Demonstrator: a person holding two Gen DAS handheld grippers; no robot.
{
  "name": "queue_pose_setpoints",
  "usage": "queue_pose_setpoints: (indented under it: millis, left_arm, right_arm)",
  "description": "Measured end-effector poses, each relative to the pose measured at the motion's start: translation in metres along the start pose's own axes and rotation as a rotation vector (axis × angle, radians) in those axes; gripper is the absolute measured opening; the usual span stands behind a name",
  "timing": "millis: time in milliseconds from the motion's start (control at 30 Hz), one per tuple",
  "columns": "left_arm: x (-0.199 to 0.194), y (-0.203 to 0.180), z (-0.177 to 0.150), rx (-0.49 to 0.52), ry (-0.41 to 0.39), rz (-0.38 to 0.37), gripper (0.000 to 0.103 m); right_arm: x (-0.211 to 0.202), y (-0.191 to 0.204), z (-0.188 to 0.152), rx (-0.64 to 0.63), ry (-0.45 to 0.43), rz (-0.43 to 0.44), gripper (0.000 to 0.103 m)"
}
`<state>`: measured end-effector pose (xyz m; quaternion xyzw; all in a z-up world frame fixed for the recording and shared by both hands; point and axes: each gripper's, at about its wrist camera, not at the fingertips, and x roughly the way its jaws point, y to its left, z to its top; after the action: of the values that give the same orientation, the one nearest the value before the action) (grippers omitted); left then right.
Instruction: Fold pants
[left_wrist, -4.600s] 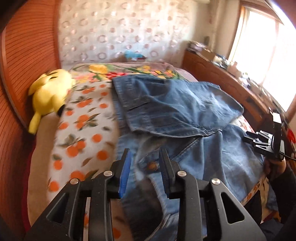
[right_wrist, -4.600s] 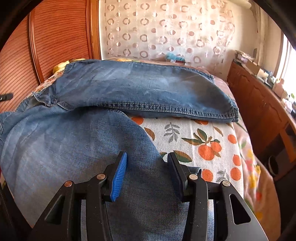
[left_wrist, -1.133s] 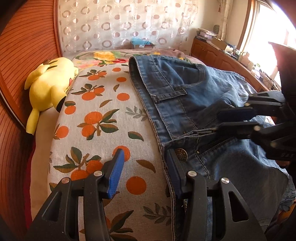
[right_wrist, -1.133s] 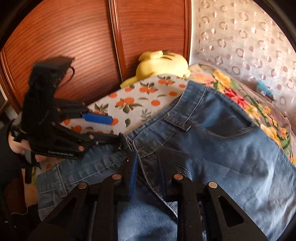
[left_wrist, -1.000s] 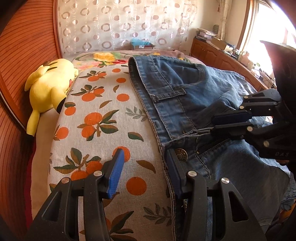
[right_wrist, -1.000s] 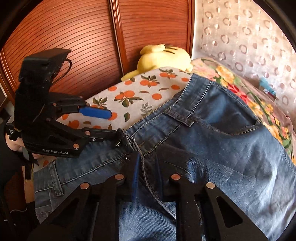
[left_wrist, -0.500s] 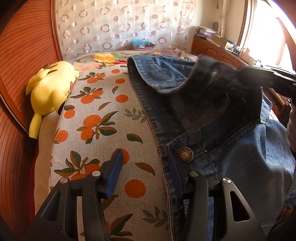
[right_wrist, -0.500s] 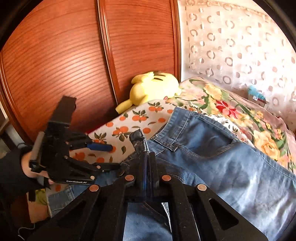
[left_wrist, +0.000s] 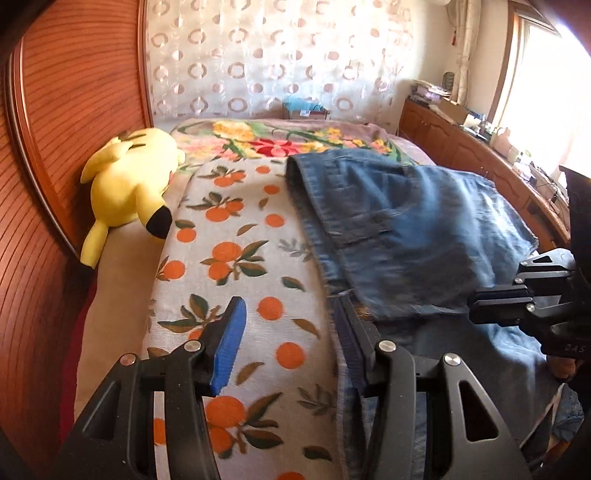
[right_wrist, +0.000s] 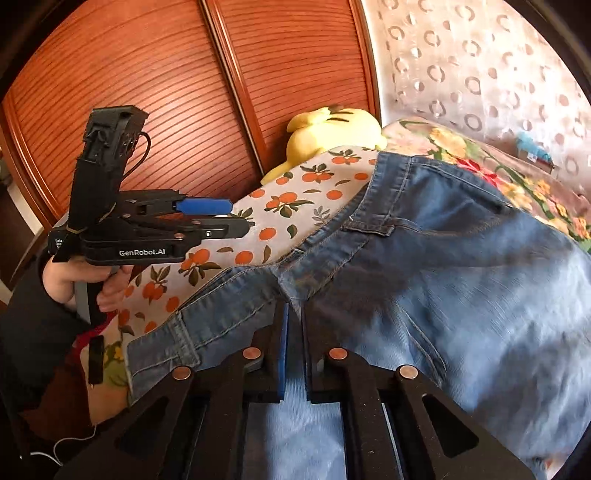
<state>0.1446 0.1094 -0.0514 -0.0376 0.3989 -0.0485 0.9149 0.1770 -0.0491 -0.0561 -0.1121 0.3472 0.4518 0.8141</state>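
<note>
The left gripper (left_wrist: 288, 339) stands half open over the orange-print bedspread (left_wrist: 236, 258), empty. The jeans (right_wrist: 461, 266) lie beside it, waistband doubled over — heavy, limp denim, best taken at the stiff waistband. The right gripper (right_wrist: 293, 343) is opening, denim between its pads. No containers of note.

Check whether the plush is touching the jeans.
Apart. The left wrist view shows a wide strip of orange-print bedspread lying bare between the plush and the near edge of the jeans.
</note>
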Motion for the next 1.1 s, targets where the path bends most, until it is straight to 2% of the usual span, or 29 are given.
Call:
queue_pose_setpoints:
  millis: [67,300,533,767,833,900,1100]
  left_arm:
    - [-0.003,-0.009,0.001,0.012,-0.01,-0.013,0.051]
    - [-0.014,-0.058,-0.002,0.056,-0.045,-0.08,0.051]
    - [-0.006,-0.107,-0.018,0.139,-0.02,-0.135,0.051]
    - [0.014,-0.129,-0.037,0.18,0.042,-0.144,0.051]
    - [0.021,-0.129,-0.041,0.182,0.069,-0.14,0.052]
    - [0.028,-0.13,-0.045,0.185,0.101,-0.141,0.058]
    - [0.028,-0.143,-0.052,0.25,0.072,-0.101,0.066]
  right_arm:
    - [-0.013,0.001,-0.006,0.002,-0.017,-0.027,0.016]
    - [-0.088,-0.004,-0.048,0.073,-0.085,-0.169,0.02]
    - [-0.188,-0.032,-0.142,0.228,-0.122,-0.429,0.032]
    - [-0.257,-0.047,-0.236,0.403,-0.076,-0.612,0.036]
    - [-0.269,-0.049,-0.255,0.444,-0.071,-0.633,0.037]
    - [-0.275,-0.044,-0.264,0.478,-0.074,-0.645,0.037]
    - [-0.288,-0.039,-0.276,0.548,-0.095,-0.647,0.039]
